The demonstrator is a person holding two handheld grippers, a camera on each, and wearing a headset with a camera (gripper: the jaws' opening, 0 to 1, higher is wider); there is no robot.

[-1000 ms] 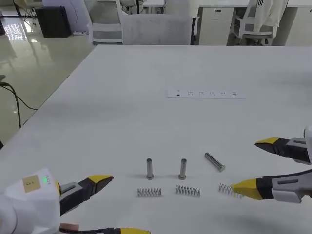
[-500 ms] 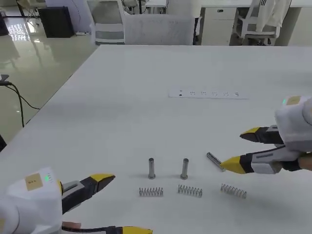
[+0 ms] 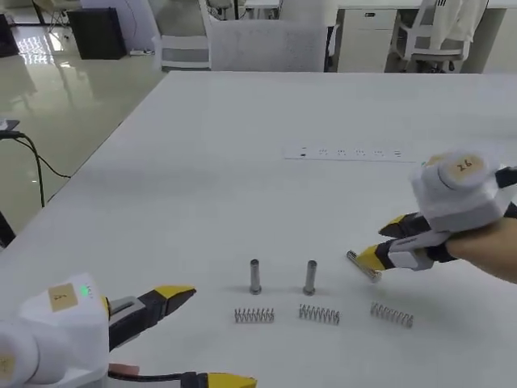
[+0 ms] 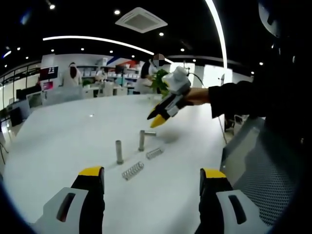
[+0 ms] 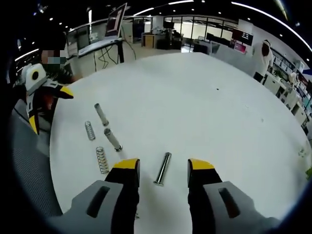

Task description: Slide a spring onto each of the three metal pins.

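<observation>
Our right hand-held gripper (image 3: 378, 240), jaws wide, has left the rightmost spring (image 3: 392, 314) and now straddles the lying pin (image 5: 162, 168) on the table (image 3: 242, 178), so we judge picking it up comes before threading.

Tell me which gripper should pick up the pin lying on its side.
Right. The right gripper is open, the lying pin lined up between its jaws; the left gripper sits on the far side of both upright pins.

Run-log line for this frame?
right gripper: open, jaws astride lying pin | left gripper: open, holding nothing | upright pins: two | springs: three on table, none fitted
</observation>
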